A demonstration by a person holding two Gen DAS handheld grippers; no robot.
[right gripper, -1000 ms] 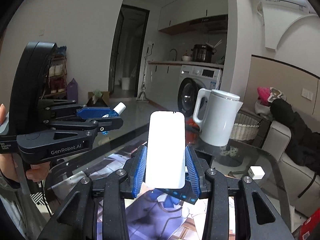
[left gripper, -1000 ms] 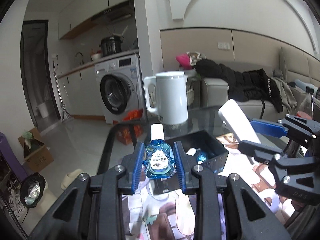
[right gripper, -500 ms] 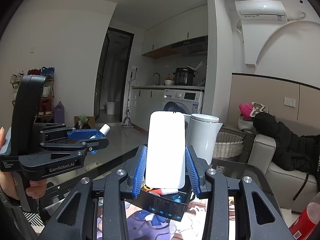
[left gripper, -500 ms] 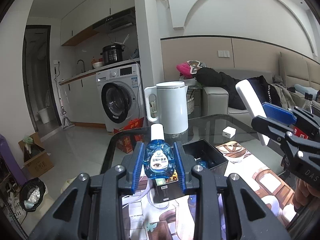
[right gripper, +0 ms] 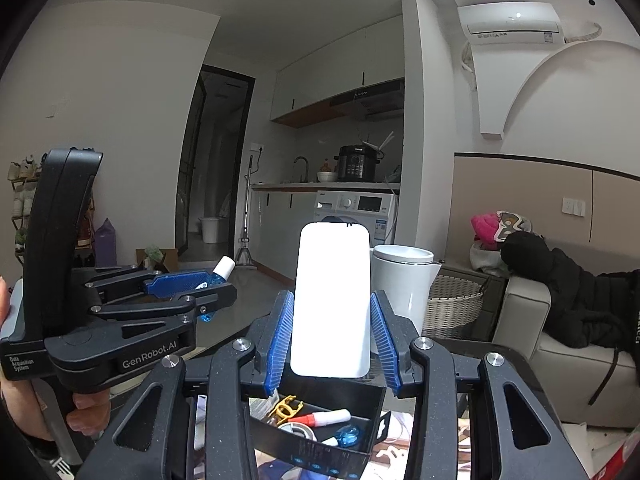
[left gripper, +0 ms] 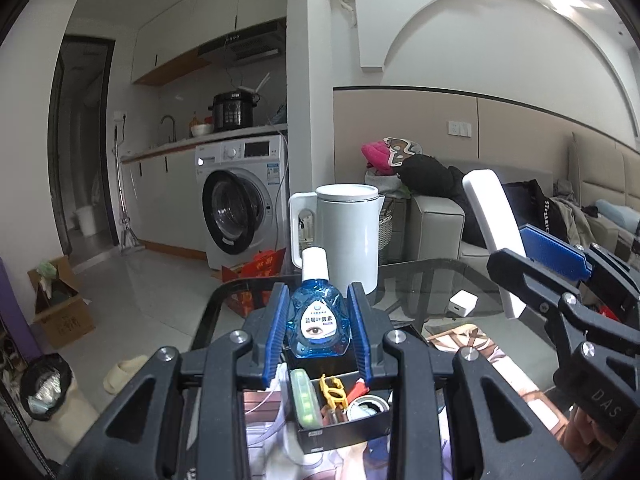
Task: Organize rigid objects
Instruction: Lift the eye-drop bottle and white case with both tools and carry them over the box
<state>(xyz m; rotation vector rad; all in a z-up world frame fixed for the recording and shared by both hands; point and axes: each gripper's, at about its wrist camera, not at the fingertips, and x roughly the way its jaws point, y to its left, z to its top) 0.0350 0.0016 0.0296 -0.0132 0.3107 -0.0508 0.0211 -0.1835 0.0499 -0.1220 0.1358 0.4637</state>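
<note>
Above black box [left gripper: 344, 428]: left gripper [left gripper: 318, 330] fingers clamp eye-drop bottle [left gripper: 318, 320] cap-up; right gripper [right gripper: 332, 334] fingers grip white slab [right gripper: 331, 300] upright.

The left gripper [right gripper: 208, 286] carries the clearest lettering — "GenRobot.AI" in pale print along its black side, and small stacked words near its rear edge reading "Data Acquisition System". In the left wrist view the right gripper [left gripper: 516, 276] shows the letters "DAS" on its black body. The blue eye-drop bottle [left gripper: 318, 324] has a white label with an eye drawing and a line of Chinese characters, too small to make out. Print on the air conditioner [right gripper: 514, 26] and the washing machine [left gripper: 240, 204] sticker is illegible.
</note>
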